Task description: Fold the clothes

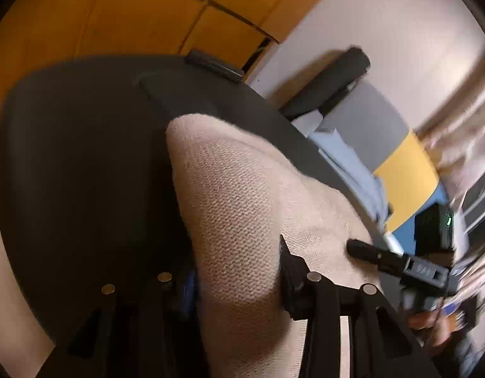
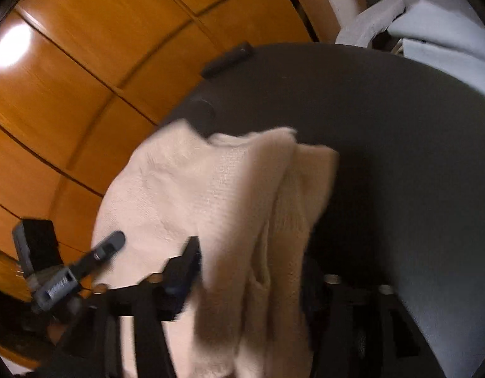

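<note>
Holding the cream knit garment (image 1: 239,208) over the dark round table (image 1: 78,157), we have the left gripper (image 1: 236,286) and the right gripper (image 2: 251,283) each clamped on its cloth. We should lower both evenly, keeping the edges aligned and taut.

The left wrist view looks forward along its gripper (image 1: 236,271), very close over a cream knit garment (image 1: 242,208) on a dark counter (image 1: 85,157), facing wooden panels (image 1: 116,15) and a white wall. The right wrist view sits as close over the same garment (image 2: 211,189), counter (image 2: 399,157) and panels (image 2: 100,63). Each view catches the other gripper at its edge.
</note>
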